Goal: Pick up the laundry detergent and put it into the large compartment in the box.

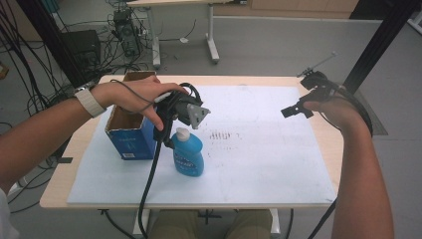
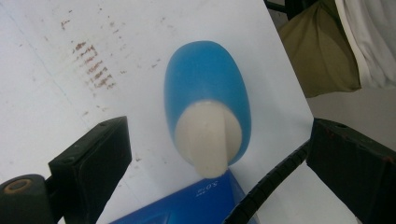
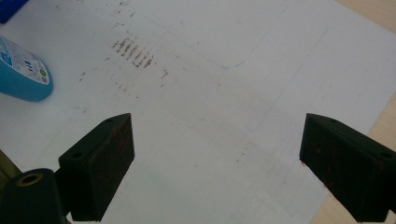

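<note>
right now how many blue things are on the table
2: an upright blue bottle with a white cap, under the open left gripper, and an open blue box just left of it. The box's inside is hidden.

Black claw [image 1: 166,135] with grey three-cornered plate, trailing black cable, beige watch strap [image 1: 90,102], bare forearms

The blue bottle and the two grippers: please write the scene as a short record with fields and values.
work surface: white sheet on a light wooden table
blue bottle: upright, white cap, beside the box
box: blue carton, top open, standing left of the bottle
left gripper: above the bottle, jaws wide apart, either side of the cap, not touching it
right gripper: at the right side of the table, jaws open, nothing between them
marks: brown streaks on the sheet
</note>
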### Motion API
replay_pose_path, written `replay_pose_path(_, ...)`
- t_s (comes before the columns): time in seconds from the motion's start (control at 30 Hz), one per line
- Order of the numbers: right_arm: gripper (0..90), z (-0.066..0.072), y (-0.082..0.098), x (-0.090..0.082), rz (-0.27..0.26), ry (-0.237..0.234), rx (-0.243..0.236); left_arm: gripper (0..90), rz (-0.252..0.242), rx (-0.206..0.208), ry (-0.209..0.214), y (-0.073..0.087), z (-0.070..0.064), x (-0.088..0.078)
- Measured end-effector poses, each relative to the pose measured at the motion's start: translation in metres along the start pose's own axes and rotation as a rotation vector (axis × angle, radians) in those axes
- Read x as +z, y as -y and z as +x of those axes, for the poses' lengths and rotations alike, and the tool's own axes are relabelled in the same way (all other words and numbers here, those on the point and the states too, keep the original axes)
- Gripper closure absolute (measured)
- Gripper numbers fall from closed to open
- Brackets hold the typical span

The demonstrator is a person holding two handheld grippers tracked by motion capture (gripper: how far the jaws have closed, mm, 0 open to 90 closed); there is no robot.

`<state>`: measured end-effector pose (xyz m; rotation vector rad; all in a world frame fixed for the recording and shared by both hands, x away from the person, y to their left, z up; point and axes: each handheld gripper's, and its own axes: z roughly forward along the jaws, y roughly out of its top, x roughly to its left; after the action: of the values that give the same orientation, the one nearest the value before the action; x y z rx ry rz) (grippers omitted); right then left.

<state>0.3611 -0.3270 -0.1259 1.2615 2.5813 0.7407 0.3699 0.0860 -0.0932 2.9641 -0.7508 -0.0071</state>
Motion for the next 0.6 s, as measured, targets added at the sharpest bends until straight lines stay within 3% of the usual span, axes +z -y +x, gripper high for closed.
replay_pose_path(0.6,10.3,-0.0012,0.0035,-0.0005,0.001,0.004,0.008,7.3,-0.007,-0.001,0.014,-0.0005,0.0083,0.0112)
